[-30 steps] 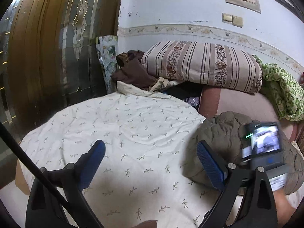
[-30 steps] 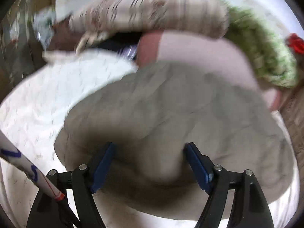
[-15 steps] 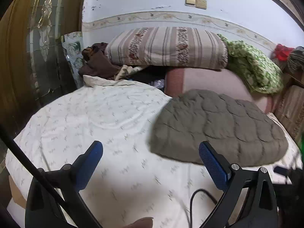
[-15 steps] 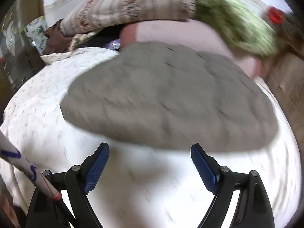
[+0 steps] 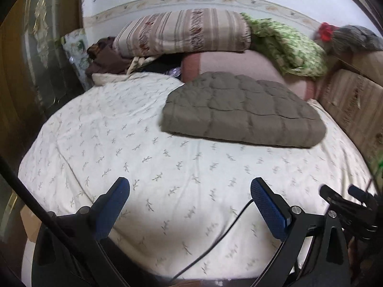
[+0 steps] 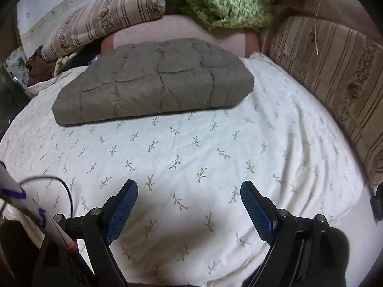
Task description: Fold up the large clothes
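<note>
I had my left claw (image 5: 190, 197) spread wide and gripping nothing, hovering over the cream bedsheet printed with small leaf sprigs (image 5: 148, 157). Well ahead of it and off to its right lay the grey-brown quilted padded garment (image 5: 241, 112), flattened into a compact, rounded bundle at the far side of the bed. My right claw (image 6: 189, 199) was likewise splayed open and empty above the same sheet (image 6: 191, 148); from there the garment (image 6: 153, 81) sat well ahead and a little to its left, just short of the striped pillow (image 6: 103, 19) and green patterned blanket (image 6: 215, 2). I judged this piece folded and set down, with neither claw touching it. No other unfolded garment was clearly waiting, so little seemed left.
</note>
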`<state>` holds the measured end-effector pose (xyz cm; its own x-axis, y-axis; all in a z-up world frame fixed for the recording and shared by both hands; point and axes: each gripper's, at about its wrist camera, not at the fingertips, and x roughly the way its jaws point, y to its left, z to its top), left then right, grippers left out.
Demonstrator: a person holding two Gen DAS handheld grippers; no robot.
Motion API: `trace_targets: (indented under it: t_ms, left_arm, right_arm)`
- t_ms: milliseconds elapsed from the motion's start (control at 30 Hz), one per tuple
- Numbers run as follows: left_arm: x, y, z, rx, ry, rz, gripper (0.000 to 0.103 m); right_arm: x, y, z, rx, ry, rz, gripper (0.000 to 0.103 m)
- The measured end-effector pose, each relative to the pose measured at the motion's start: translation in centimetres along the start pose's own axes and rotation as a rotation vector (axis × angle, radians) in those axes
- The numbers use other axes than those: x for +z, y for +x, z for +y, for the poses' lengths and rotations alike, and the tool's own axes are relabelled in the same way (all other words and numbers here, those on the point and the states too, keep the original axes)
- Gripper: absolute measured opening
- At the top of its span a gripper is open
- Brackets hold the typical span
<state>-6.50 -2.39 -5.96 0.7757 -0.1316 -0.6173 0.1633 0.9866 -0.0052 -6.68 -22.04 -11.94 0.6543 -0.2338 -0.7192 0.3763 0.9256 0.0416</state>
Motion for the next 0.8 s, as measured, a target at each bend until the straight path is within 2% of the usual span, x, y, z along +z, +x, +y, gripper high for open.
trace_targets:
  t_ms: [167,267,467,800]
  left_arm:
    - [0.0,-2.9,-1.1,-0.041,-0.005,-0.029,0.101]
    - [0.0,-3.6,-1.2,-0.035,-0.019,-0.037,0.101]
    - [-0.4,-3.1,-1.6,0.030,-0.002,-0.020,0.101]
    - [-1.0,-0.8,-1.6,0.069,0.011,0.047,0.101]
  right_arm:
    - [-0.3,-2.8,0.2,0.007,-0.021,-0.087,0.091]
    - [-0.6,-3.6,-0.3,-0.020,-0.027,-0.113,0.091]
    - [-1.1,-4.1,-1.8,-0.025,0.015,-0.105,0.091]
    - [-1.7,-2.9,-1.0,-0.022,-0.003,-0.069,0.091]
